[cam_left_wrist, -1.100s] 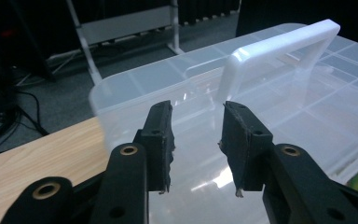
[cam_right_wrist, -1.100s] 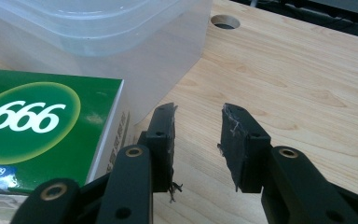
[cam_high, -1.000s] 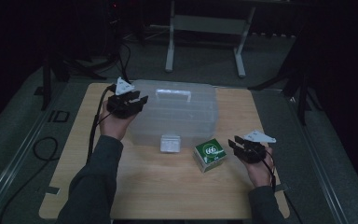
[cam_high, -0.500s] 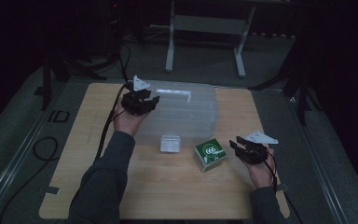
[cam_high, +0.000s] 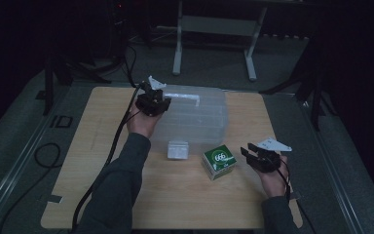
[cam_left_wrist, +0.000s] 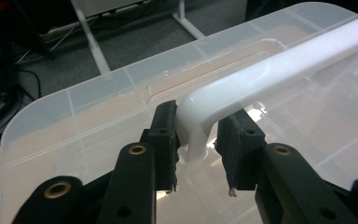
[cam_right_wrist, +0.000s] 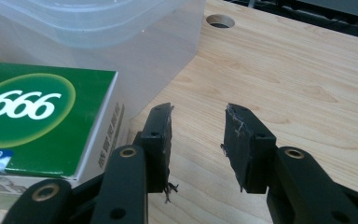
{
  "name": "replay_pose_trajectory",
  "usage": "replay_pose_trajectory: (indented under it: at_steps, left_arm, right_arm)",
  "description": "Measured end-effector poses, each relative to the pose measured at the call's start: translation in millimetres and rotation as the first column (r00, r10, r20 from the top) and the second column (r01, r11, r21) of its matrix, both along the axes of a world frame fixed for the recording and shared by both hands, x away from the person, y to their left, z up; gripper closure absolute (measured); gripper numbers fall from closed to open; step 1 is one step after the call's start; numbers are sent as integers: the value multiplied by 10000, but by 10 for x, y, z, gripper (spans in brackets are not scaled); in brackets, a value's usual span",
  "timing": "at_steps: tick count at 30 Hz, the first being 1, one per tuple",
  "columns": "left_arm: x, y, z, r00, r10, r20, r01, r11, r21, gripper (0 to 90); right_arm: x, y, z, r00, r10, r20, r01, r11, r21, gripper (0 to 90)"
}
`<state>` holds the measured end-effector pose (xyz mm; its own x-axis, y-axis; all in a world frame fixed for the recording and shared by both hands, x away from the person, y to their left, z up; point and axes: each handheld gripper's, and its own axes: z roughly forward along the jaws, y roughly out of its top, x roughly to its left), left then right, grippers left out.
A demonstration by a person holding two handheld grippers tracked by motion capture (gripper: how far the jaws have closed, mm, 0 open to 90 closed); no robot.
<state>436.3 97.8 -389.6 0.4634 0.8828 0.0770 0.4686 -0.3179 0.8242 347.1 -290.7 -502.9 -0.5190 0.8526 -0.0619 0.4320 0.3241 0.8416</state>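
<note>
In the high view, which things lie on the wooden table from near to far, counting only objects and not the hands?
Green and white carton marked 666 → small white box → clear plastic storage bin → white bin handle.

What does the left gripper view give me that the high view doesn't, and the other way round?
Left gripper view alone: the left gripper has its fingers straddling one end of the white handle, one finger touching it, a gap at the other. High view alone: the green box and a small white latch piece on the table, with the right gripper beside the box. Both: the clear bin's lid and that handle.
</note>
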Motion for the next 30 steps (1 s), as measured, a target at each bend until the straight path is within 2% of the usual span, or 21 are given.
replay_pose_trajectory:
  at_steps: [2, 7, 10, 15, 24, 30]
  left_arm:
    - [-2, -19, -2, 9999, 108, 31, -109, 9998, 182, 700]
    - [4, -48, -13, 9990, 435, 42, -436, 9986, 307, 746]
    - [6, -45, -13, 9988, 487, -10, -487, 9985, 232, 758]
    - [9, -31, -14, 9990, 432, -68, -432, 9990, 84, 769]
    - [0, -6, -2, 9998, 73, -204, -71, 9999, 117, 772]
    - [-61, -19, 0, 9995, 217, -231, -215, 9997, 107, 772]
  right_arm:
    - [-3, -14, -8, 10000, -42, -35, 42, 10000, 27, 612]
    - [-6, -10, -25, 10000, -41, -69, 41, 10000, 31, 611]
    - [-3, 2, -32, 10000, -7, -71, 7, 10000, 21, 610]
    - [-2, 7, -47, 9999, 31, -125, -32, 10000, -32, 610]
    - [-6, -16, -61, 9999, -13, -172, 12, 10000, -55, 611]
    - [-15, -33, -66, 9998, -61, -176, 60, 10000, -77, 612]
